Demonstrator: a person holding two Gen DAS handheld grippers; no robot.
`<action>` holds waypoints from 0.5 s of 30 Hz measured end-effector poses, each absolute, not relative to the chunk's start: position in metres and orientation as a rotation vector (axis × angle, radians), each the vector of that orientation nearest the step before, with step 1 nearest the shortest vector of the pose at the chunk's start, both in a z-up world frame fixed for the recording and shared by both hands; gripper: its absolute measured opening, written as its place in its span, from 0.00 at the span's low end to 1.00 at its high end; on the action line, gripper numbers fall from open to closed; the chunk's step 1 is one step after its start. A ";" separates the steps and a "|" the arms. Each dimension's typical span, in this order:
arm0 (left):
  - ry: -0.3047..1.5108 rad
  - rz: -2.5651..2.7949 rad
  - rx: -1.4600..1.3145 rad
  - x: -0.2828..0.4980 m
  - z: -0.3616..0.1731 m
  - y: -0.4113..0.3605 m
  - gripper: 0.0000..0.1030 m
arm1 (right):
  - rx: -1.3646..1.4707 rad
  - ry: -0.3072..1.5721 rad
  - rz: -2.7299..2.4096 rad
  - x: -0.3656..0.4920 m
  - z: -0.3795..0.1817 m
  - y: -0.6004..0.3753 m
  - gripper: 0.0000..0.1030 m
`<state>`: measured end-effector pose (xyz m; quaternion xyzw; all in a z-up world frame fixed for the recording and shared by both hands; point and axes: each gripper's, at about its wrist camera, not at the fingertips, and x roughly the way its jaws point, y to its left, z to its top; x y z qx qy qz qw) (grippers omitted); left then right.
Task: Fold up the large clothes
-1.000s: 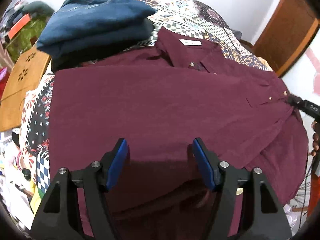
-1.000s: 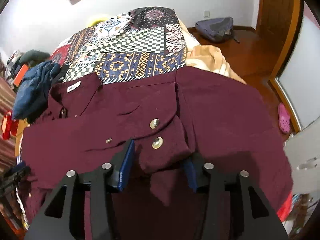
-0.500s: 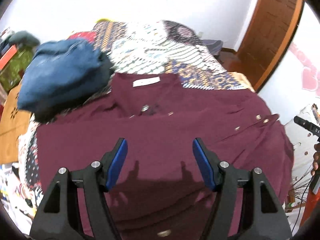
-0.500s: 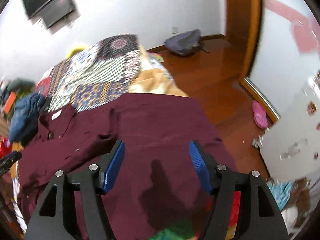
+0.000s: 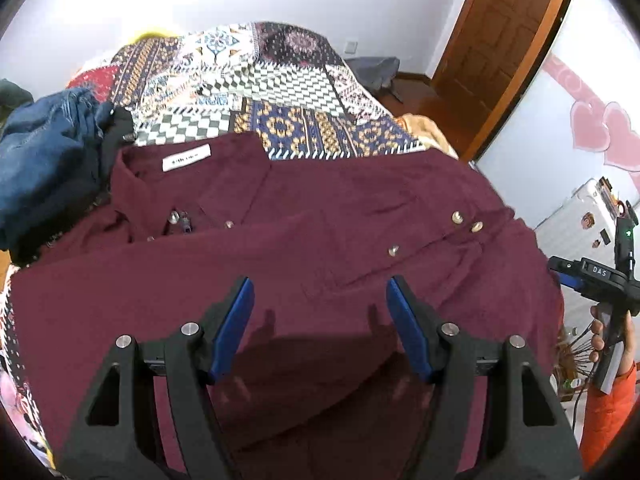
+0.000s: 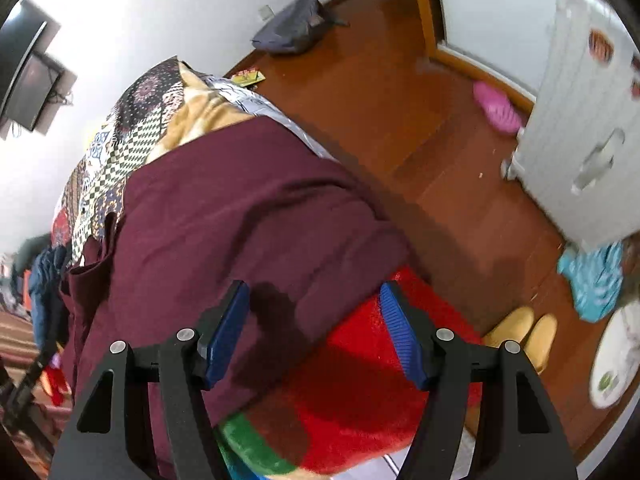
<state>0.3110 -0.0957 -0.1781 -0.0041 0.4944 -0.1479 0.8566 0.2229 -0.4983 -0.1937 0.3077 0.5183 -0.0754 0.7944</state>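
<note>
Left gripper (image 5: 320, 324) hangs above the shirt (image 5: 280, 280) with its blue-padded fingers (image 5: 234, 326) spread apart and nothing between them. Right gripper (image 6: 314, 328) is poised over the shirt's edge (image 6: 240, 220), where the cloth drapes off the bed (image 6: 132, 128) above a red blanket (image 6: 360, 380); its fingers (image 6: 228, 330) also stand apart and empty. The maroon shirt lies spread across the bed's near end, collar label (image 5: 187, 158) at the far left, metal snaps (image 5: 464, 222) towards the right. Beyond the collar sits a stack of jeans (image 5: 44, 160) on the patterned quilt (image 5: 280, 92). Farther off, a grey bag (image 6: 292, 26) rests on the wooden floor (image 6: 380, 92) by the wall, and a pink slipper (image 6: 498, 106) lies near the door frame.
</note>
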 end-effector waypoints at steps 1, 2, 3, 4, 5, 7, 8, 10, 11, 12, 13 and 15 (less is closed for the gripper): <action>1.050 -0.309 -0.014 0.311 -0.182 -0.095 0.66 | 0.671 1.105 -0.162 0.225 -0.195 -0.499 0.65; 1.058 -0.308 -0.019 0.312 -0.184 -0.094 0.66 | 0.683 1.101 -0.160 0.228 -0.196 -0.500 0.66; 1.064 -0.306 -0.025 0.312 -0.186 -0.092 0.66 | 0.709 1.098 -0.155 0.232 -0.199 -0.501 0.70; 1.070 -0.300 -0.030 0.312 -0.189 -0.090 0.66 | 0.725 1.096 -0.157 0.233 -0.201 -0.503 0.71; 1.070 -0.294 -0.032 0.312 -0.190 -0.088 0.66 | 0.742 1.093 -0.162 0.236 -0.205 -0.505 0.71; 1.069 -0.278 -0.041 0.312 -0.191 -0.082 0.66 | 0.773 1.086 -0.175 0.241 -0.210 -0.510 0.71; 1.068 -0.270 -0.056 0.313 -0.191 -0.077 0.66 | 0.794 1.081 -0.188 0.241 -0.213 -0.515 0.70; 1.064 -0.258 -0.080 0.314 -0.190 -0.070 0.66 | 0.828 1.074 -0.214 0.242 -0.217 -0.521 0.62; 1.061 -0.253 -0.088 0.314 -0.189 -0.067 0.66 | 0.841 1.070 -0.235 0.243 -0.217 -0.523 0.59; 1.058 -0.248 -0.093 0.313 -0.188 -0.065 0.66 | 0.845 1.062 -0.258 0.244 -0.216 -0.524 0.51; 1.052 -0.242 -0.095 0.313 -0.186 -0.061 0.66 | 0.831 1.058 -0.277 0.245 -0.213 -0.525 0.42; 1.045 -0.233 -0.090 0.312 -0.185 -0.058 0.66 | 0.759 1.035 -0.306 0.246 -0.200 -0.518 0.25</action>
